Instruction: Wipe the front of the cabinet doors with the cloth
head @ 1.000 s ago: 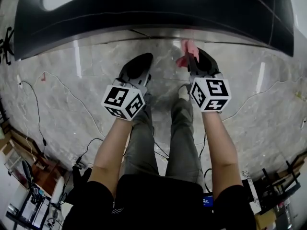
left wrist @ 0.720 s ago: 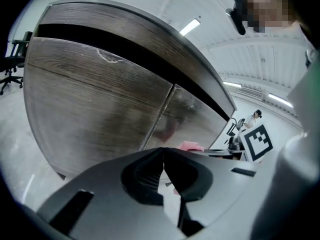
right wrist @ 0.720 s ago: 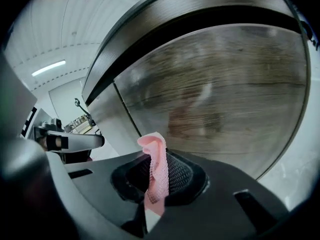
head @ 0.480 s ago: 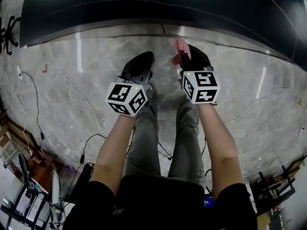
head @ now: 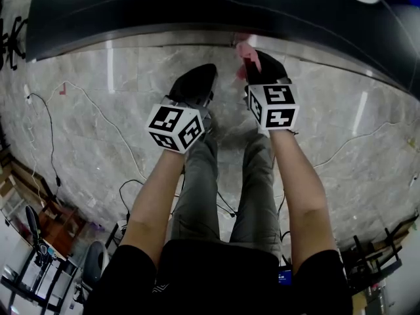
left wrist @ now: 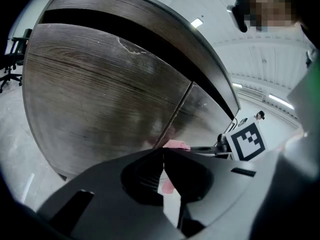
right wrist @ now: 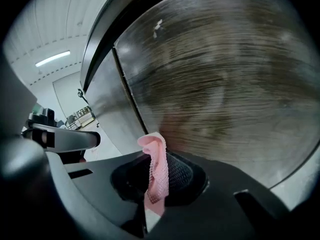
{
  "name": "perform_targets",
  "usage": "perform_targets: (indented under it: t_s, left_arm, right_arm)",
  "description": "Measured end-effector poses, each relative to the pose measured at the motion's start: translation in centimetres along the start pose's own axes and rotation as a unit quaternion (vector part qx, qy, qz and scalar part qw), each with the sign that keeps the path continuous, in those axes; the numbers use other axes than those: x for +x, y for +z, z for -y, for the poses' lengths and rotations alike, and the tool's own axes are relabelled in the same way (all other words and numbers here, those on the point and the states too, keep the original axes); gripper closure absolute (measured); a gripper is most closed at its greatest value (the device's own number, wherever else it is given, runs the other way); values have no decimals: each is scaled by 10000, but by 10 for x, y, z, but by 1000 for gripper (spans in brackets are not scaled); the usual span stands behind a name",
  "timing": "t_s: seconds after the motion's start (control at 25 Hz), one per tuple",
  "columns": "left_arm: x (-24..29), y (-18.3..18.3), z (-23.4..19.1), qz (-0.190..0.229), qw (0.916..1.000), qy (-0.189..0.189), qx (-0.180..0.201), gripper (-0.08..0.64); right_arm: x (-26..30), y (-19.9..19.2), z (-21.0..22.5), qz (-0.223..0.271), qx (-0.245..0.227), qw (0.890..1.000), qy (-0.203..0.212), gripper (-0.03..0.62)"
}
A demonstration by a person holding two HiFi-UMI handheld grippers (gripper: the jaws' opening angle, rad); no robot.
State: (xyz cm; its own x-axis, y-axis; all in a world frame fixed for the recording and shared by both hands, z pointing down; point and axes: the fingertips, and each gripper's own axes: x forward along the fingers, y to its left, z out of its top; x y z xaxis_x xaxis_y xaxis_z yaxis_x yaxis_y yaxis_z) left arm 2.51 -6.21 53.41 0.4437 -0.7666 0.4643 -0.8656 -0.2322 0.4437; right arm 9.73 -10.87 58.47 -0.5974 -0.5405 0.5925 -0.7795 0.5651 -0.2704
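The dark wood-grain cabinet doors (left wrist: 100, 94) fill both gripper views, with the seam (left wrist: 176, 111) between two doors just ahead. In the head view the cabinet (head: 197, 12) runs across the top. My right gripper (head: 257, 63) is shut on a pink cloth (head: 245, 50), whose top pokes up close to the door's lower part. In the right gripper view the cloth (right wrist: 157, 174) hangs pinched between the jaws of the right gripper (right wrist: 155, 156), in front of the right door (right wrist: 225, 84). My left gripper (head: 195, 84) is shut with nothing in it, beside and slightly behind the right one.
Grey marble floor (head: 98, 110) lies below the cabinet, with thin cables (head: 46, 130) trailing at the left. The person's legs (head: 216, 195) stand under the grippers. Stands and clutter (head: 39, 254) sit at the lower left, more at the lower right (head: 377, 254).
Both grippers have moved forward toward the cabinet's base. The pink cloth stays held in the right gripper and is now nearer the door.
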Motion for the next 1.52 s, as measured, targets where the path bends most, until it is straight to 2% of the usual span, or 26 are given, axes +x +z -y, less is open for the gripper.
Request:
perform_targets:
  t_s: [1.04, 1.32, 1.52]
  left_arm:
    - [92, -26, 135, -466, 9964, -572, 408, 551]
    - [118, -32, 167, -511, 9952, -713, 426, 551]
    - [126, -34, 175, -561, 9946, -744, 467, 551]
  right_arm:
    - [-120, -26, 180, 231, 610, 9932, -962, 545]
    - [-148, -37, 237, 198, 751, 9880, -1336, 545]
    - [-164, -45, 265, 217, 952, 9819, -1625, 545]
